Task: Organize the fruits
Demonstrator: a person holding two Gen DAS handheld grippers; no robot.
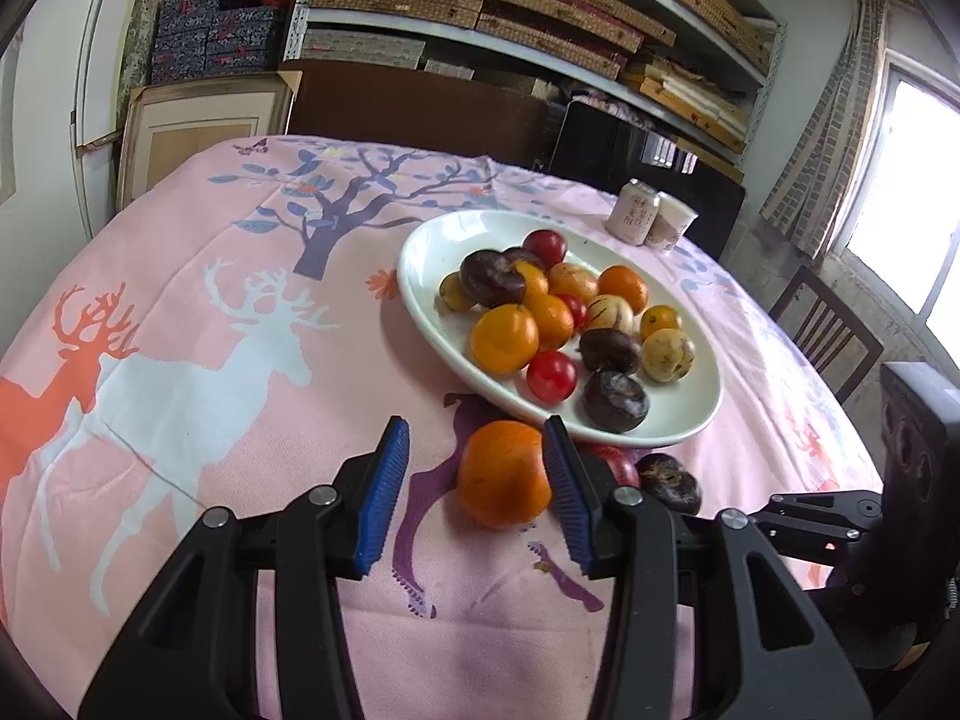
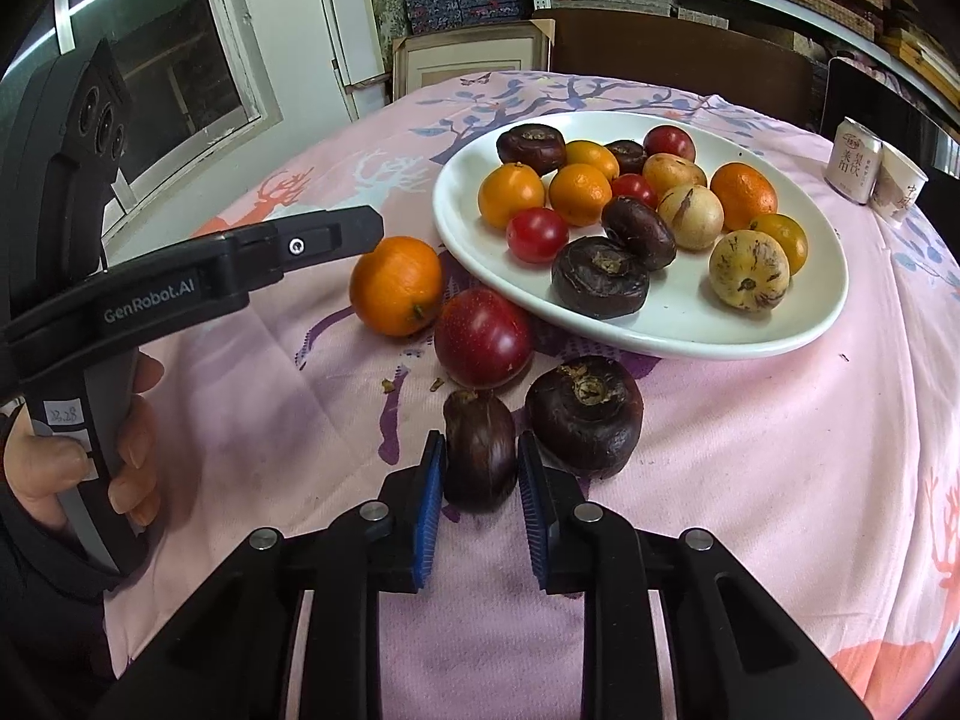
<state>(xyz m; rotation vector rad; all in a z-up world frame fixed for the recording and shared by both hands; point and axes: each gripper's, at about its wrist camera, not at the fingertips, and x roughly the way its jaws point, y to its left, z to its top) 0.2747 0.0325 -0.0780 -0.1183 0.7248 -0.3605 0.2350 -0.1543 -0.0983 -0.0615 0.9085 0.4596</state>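
Observation:
A white oval plate (image 1: 432, 252) (image 2: 690, 330) holds several oranges, red fruits, dark brown chestnut-like fruits and pale yellow fruits. An orange (image 1: 504, 474) (image 2: 396, 285) lies on the pink cloth by the plate's near edge. My left gripper (image 1: 477, 462) is open around it, the right pad touching it and the left pad apart. A red fruit (image 2: 483, 336) and a dark brown fruit (image 2: 585, 414) lie beside it. My right gripper (image 2: 480, 468) has both pads against a smaller dark brown fruit (image 2: 480, 450) on the cloth.
Two small white cups (image 1: 651, 219) (image 2: 873, 171) stand behind the plate at the far right. The left gripper's body (image 2: 180, 282) reaches in from the left. A dark chair (image 1: 828, 330) stands at the table's right. Shelves of boxes fill the back wall.

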